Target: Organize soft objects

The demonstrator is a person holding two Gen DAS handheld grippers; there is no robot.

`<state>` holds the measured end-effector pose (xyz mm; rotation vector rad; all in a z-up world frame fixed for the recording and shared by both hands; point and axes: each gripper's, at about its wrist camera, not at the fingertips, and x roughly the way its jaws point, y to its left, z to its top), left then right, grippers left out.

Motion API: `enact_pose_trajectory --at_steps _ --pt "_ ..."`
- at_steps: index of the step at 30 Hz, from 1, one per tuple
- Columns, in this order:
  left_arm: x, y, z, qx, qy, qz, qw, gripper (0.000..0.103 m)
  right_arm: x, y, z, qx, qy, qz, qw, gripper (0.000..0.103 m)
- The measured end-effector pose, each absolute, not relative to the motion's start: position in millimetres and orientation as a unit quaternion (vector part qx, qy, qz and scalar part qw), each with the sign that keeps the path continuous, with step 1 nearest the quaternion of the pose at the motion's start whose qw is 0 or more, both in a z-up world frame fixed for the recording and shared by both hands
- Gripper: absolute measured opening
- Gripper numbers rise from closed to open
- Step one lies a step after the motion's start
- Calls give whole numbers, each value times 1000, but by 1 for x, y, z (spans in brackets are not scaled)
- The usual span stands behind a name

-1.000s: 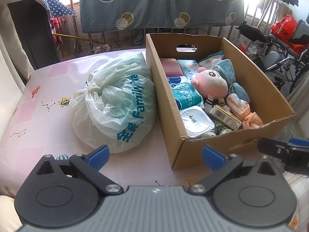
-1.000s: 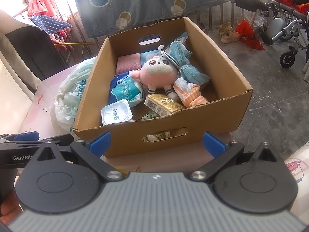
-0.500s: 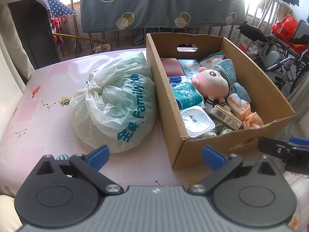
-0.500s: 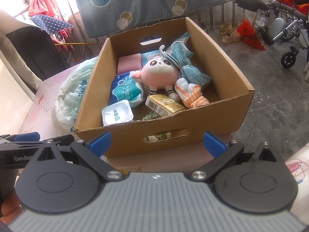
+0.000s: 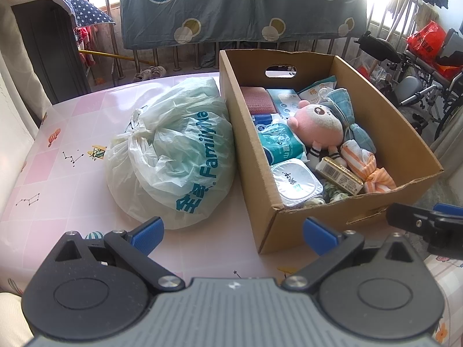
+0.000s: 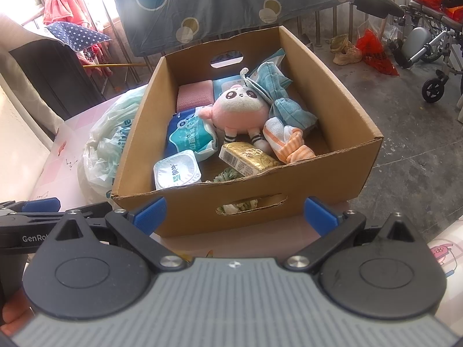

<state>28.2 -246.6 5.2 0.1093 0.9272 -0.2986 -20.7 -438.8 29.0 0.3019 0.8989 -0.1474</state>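
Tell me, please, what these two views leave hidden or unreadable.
- Tied plastic bag: contents hidden by its cloudy film, both views.
- Green fabric bundle: mostly hidden by the cardboard box front wall, right wrist view.
- Box floor: covered by the pink plush toy and packets.
- Right claw: cut off by the left view's edge.

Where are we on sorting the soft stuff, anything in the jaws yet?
Nothing is in hand: the left gripper and right gripper are both open and empty, short of the cardboard box. Already in the box are the pink plush, blue cloth, striped cloth, wipes and a gold carton. Left over: the tied plastic bag lies on the table beside the box.
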Motion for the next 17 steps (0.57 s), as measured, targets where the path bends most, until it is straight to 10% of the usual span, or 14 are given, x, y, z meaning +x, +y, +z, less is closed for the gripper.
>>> enact_pose_trajectory --at_steps 17 --pt "30 -248 9 53 443 -143 884 103 -20 -441 30 145 432 -69 888 102"
